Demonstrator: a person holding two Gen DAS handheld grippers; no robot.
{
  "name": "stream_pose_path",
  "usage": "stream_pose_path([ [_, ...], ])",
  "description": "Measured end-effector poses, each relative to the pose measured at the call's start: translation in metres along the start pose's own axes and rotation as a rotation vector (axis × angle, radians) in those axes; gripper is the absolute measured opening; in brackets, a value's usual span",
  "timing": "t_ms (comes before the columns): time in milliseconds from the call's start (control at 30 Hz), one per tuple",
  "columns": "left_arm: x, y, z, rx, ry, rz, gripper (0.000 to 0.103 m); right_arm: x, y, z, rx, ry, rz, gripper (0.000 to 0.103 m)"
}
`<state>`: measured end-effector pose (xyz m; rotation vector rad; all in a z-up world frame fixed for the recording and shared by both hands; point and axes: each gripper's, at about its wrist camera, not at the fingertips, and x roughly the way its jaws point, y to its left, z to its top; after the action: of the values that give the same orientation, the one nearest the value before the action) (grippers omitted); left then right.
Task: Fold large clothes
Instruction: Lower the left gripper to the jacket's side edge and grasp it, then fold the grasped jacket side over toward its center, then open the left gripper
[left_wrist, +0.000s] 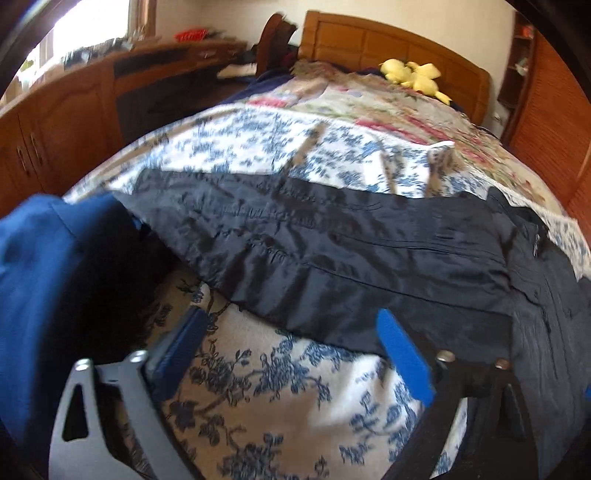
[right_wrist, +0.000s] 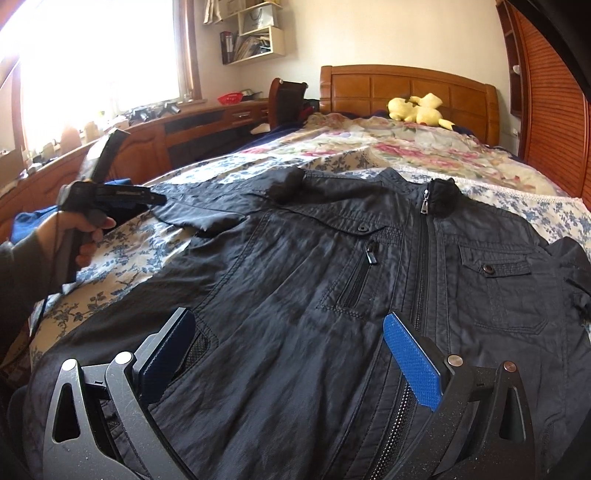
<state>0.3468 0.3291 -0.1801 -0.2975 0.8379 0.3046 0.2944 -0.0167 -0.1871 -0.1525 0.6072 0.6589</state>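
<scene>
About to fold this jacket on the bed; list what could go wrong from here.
1. The left gripper is open over the bedspread beside the sleeve; it may pinch the cover along with it.
2. The black jacket is wrinkled, so creases could get folded in.
3. The zipper pull might snag.

Blown-out daylight from the window, motion-blurred left wrist view, fisheye bending with dark corners.
</scene>
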Motion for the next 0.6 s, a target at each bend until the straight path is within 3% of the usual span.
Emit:
stream_pose_path([
  [67,0.012,0.005,0.002,-0.026,0.026,-0.003,0.079,-0.001,0.001,0.0,-0.002,-0.001,-0.001,0.103],
  [100,0.015,0.005,0.002,-0.029,0.032,0.003,0.068,-0.001,0.001,0.0,-0.003,-0.003,-0.001,0.103],
  [233,0.022,0.001,0.002,-0.018,0.057,0.018,0.044,-0.001,0.003,0.0,-0.012,-0.008,-0.006,0.103],
  [300,0.024,-0.002,0.004,-0.004,0.06,0.049,0.018,-0.003,0.003,0.0,-0.013,-0.018,-0.007,0.103],
  [367,0.024,-0.007,0.007,0.006,0.06,0.054,0.002,-0.004,0.002,-0.001,-0.011,-0.025,-0.008,0.103],
  [533,-0.001,-0.043,0.014,0.148,0.016,0.112,0.0,-0.007,0.004,0.0,-0.014,-0.04,-0.01,0.103],
  [600,-0.021,-0.059,0.018,0.181,-0.016,0.096,0.0,-0.01,0.004,-0.001,-0.017,-0.051,-0.01,0.103],
])
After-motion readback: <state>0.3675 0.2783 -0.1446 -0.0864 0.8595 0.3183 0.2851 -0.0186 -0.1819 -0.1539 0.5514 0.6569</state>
